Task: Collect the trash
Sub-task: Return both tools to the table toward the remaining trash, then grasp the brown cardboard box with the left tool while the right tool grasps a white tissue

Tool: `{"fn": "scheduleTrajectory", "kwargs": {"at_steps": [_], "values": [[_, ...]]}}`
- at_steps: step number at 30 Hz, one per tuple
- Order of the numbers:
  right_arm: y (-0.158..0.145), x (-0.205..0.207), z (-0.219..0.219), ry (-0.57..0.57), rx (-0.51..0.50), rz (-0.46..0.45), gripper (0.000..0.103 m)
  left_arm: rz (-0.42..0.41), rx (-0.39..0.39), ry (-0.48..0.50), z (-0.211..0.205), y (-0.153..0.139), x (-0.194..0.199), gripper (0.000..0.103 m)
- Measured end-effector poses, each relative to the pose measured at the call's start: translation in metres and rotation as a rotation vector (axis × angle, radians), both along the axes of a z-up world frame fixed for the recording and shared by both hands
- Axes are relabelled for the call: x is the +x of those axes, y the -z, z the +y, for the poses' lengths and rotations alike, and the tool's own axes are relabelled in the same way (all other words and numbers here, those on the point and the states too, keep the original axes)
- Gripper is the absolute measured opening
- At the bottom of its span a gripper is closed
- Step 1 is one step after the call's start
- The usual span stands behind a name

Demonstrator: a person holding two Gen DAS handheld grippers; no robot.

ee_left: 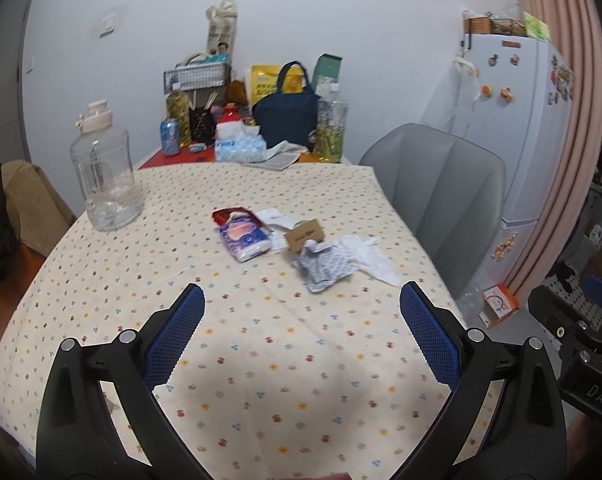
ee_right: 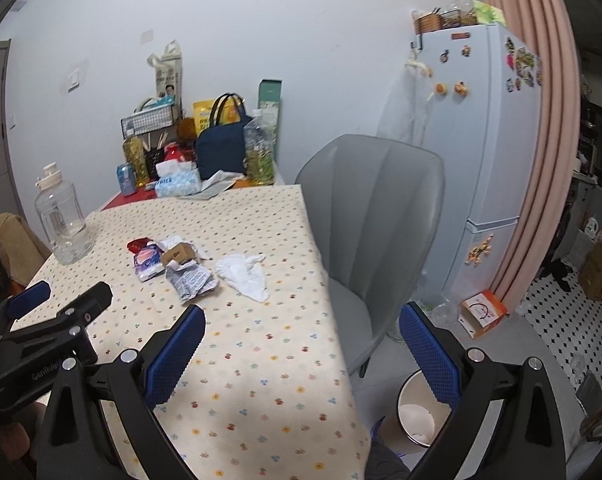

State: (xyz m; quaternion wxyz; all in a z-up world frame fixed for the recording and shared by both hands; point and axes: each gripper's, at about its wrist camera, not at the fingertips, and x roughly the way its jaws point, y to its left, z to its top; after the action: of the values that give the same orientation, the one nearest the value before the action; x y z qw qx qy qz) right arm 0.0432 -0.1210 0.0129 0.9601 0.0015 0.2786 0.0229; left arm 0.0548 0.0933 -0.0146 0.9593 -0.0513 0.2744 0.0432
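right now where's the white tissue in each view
Left wrist: the white tissue lies right of centre on the tablecloth, at the right end of the trash pile, next to the grey wrapper.
Right wrist: it lies left of centre, again at the pile's right end, near the table's edge by the chair.
Shared landmark: the clear water jug, left of the pile in both.

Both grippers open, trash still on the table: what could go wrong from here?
The trash pile lies loose and overlapping, so a hand-held gripper may lift only one piece or drag the tablecloth. The trash bin stands on the floor off the table's corner, by the grey chair; a drop could miss.
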Motion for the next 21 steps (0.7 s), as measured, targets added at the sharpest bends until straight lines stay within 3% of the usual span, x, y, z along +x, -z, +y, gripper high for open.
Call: {"fn": "scheduleTrajectory", "kwargs": {"at_steps": [15, 21], "values": [[0.016, 0.07, 0.028, -0.091, 0.014, 0.076, 0.095, 0.057, -0.037, -0.018, 0.024, 0.01, 0.062, 0.097], [0.022, 0.096, 0.027, -0.095, 0.029, 0.102, 0.095, 0.091, -0.052, -0.01, 0.024, 0.013, 0.091, 0.09]]}}
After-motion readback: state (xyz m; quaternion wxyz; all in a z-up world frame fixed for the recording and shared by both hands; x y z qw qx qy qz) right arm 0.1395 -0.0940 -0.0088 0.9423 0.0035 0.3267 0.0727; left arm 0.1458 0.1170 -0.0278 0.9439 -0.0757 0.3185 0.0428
